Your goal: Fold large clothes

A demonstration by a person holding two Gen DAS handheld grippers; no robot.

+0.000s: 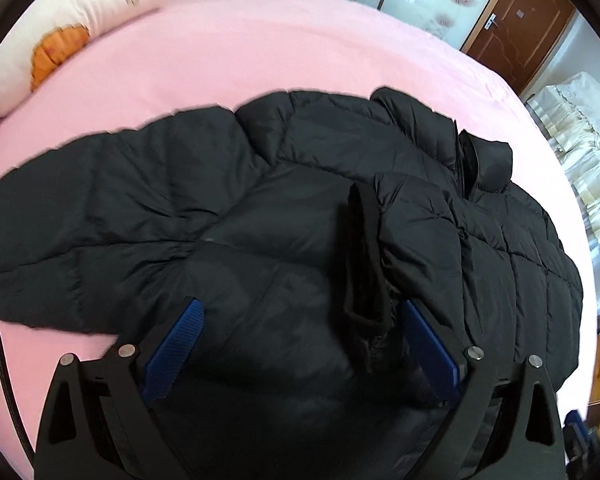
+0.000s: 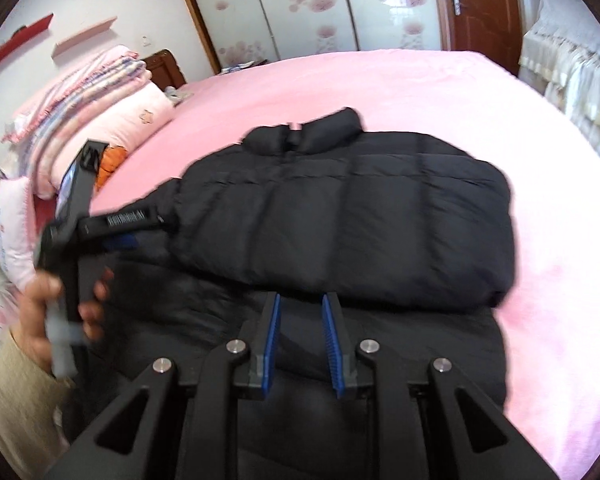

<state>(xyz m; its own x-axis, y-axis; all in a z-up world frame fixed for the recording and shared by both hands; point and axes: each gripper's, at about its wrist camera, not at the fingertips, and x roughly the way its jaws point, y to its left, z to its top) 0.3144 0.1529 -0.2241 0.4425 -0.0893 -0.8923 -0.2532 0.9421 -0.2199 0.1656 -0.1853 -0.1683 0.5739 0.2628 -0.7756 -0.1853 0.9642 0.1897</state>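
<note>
A black puffer jacket (image 1: 284,208) lies spread across the pink bed (image 1: 260,48). In the right wrist view its upper half (image 2: 348,216) is folded over into a thick block, with the collar (image 2: 312,130) at the far end. One sleeve reaches out to the left (image 1: 80,208), and the other sleeve's cuff (image 1: 366,256) lies on top of the body. My left gripper (image 1: 302,332) hangs wide open over the jacket, the cuff just inside its right pad. My right gripper (image 2: 302,316) hovers above the near edge, its jaws slightly apart with nothing between them. A hand (image 2: 40,312) holds the left gripper (image 2: 140,230).
Pillows (image 1: 68,28) and stacked quilts (image 2: 80,92) sit at the head of the bed. Floral wardrobe doors (image 2: 300,8) and a brown door (image 2: 480,4) stand behind. A lace-covered seat (image 2: 572,68) is on the right. Bare pink sheet surrounds the jacket.
</note>
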